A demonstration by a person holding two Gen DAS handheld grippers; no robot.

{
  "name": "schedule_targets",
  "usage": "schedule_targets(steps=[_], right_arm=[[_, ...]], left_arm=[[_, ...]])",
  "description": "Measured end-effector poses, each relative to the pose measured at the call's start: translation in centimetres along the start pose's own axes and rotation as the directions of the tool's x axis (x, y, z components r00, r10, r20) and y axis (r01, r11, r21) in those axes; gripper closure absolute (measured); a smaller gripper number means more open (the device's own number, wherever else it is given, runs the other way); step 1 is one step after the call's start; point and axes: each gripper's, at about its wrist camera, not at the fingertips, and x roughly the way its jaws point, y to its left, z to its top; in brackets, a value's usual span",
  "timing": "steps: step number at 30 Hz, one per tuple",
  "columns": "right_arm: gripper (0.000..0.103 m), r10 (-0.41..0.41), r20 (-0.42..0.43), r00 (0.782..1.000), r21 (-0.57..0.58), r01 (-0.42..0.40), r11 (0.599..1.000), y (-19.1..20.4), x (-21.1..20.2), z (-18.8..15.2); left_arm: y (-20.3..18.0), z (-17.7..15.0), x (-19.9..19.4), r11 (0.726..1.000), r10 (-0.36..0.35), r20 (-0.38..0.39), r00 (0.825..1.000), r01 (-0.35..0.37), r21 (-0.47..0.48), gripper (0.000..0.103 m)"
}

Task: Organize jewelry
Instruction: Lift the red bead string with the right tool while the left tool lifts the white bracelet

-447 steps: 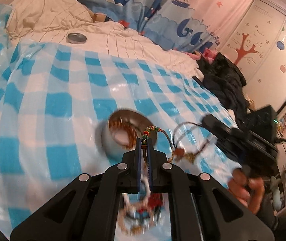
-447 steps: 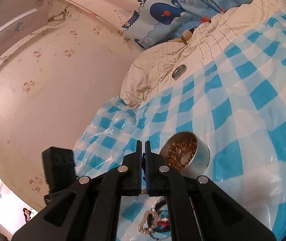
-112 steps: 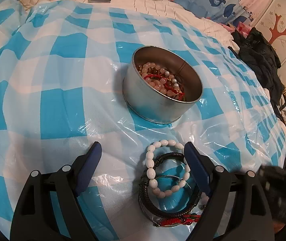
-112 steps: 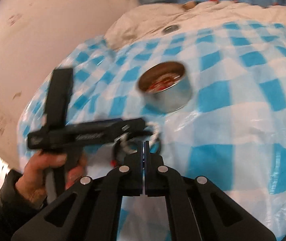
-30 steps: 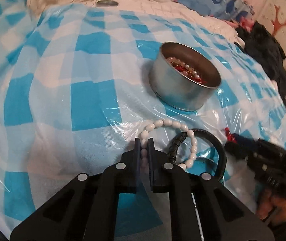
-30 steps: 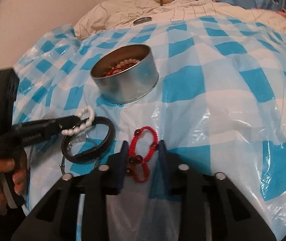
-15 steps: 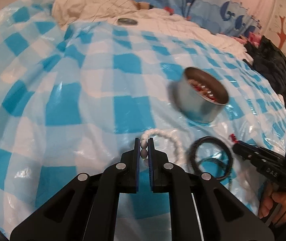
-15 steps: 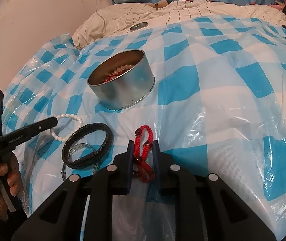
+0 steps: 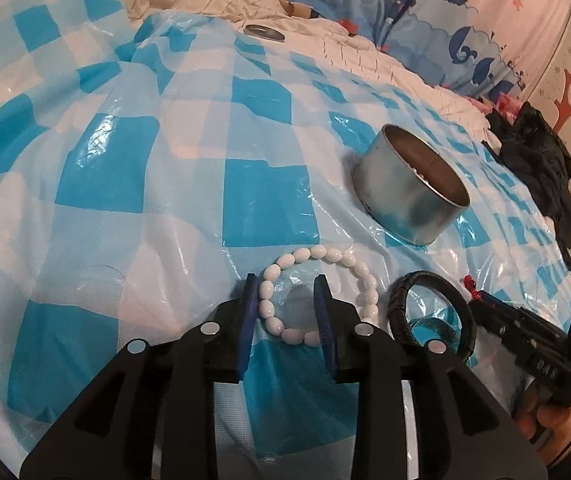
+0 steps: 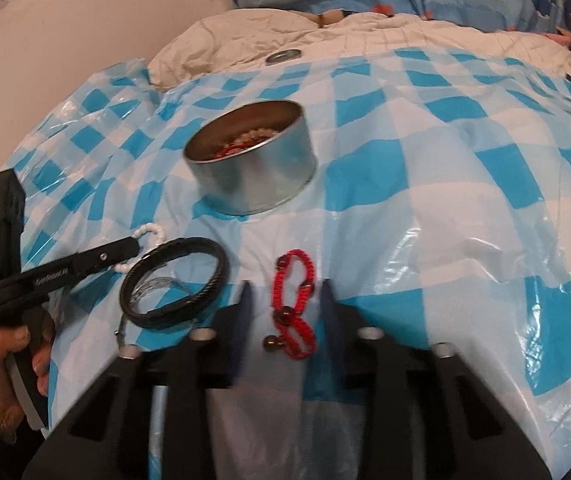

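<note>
Checked plastic sheet (image 9: 269, 200), round tin (image 10: 251, 176) holding beads, left gripper (image 9: 285, 284) fingers just parted astride white bracelet (image 9: 317, 292), right gripper (image 10: 285, 284) fingers parted astride red bracelet (image 10: 293, 300).

Jewelry count on the checked sheet: three bracelets lay loose, and one tin held more.

One white bead bracelet (image 9: 317, 292), one black braided bracelet (image 10: 175, 282) and one red cord bracelet (image 10: 294, 302) lay on the one blue-and-white checked plastic sheet (image 9: 145, 184); one round metal tin (image 10: 251, 164) held beads too hidden to count, one metal lid (image 10: 284, 56) sat far back, and two grippers were in view.
</note>
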Motion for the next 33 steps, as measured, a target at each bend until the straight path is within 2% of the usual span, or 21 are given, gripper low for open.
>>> schedule_targets(steps=[2,3,5,8,11,14,16,20,25,29,33], right_arm=[[0.085,0.009,0.001,1.0,0.011,-0.009,1.0,-0.2,0.0,0.0],[0.087,0.008,0.003,1.0,0.009,-0.009,1.0,-0.2,-0.1,0.0],[0.088,0.01,0.013,1.0,0.0,-0.01,1.0,-0.1,-0.2,0.0],[0.089,0.017,0.031,0.999,-0.003,-0.017,1.0,0.0,-0.5,-0.2],[0.089,0.02,0.021,1.0,0.008,-0.02,1.0,-0.2,-0.3,-0.1],[0.084,0.043,-0.002,0.999,0.035,-0.043,0.998,-0.7,0.0,-0.2],[0.076,0.05,-0.004,0.999,0.032,-0.05,0.998,-0.6,0.1,-0.3],[0.06,0.029,-0.008,1.0,-0.033,-0.029,0.999,0.9,0.2,-0.4],[0.058,-0.007,-0.011,1.0,-0.072,0.006,0.997,1.7,0.3,-0.6],[0.065,-0.027,-0.002,1.0,-0.067,0.026,0.997,1.6,0.3,-0.6],[0.079,-0.04,0.013,0.999,-0.045,0.041,0.998,1.2,0.1,-0.6]], left_arm=[[-0.1,0.0,-0.1,1.0,0.003,0.0,1.0,-0.003,0.013,0.079],[-0.2,-0.1,-0.2,1.0,0.006,0.005,1.0,-0.006,0.017,0.089],[-0.4,-0.2,-0.5,0.999,0.009,0.023,1.0,-0.009,0.031,0.096],[-0.8,-0.5,-1.1,0.998,0.026,0.062,0.998,-0.029,0.052,0.096],[-0.9,-0.5,-1.1,0.998,0.04,0.063,0.997,-0.044,0.052,0.096],[-1.0,-0.5,-1.0,0.997,0.06,0.055,0.997,-0.063,0.055,0.096],[-1.1,-0.5,-0.7,0.994,0.081,0.043,0.996,-0.084,0.064,0.096],[-1.7,-0.3,-0.1,0.988,0.122,0.019,0.992,-0.123,0.093,0.094],[-2.2,-0.4,0.0,0.982,0.149,0.021,0.989,-0.151,0.114,0.09],[-2.3,-0.4,0.0,0.979,0.159,0.022,0.987,-0.161,0.123,0.082],[-2.9,-0.5,0.1,0.974,0.165,0.021,0.986,-0.166,0.151,0.068]])
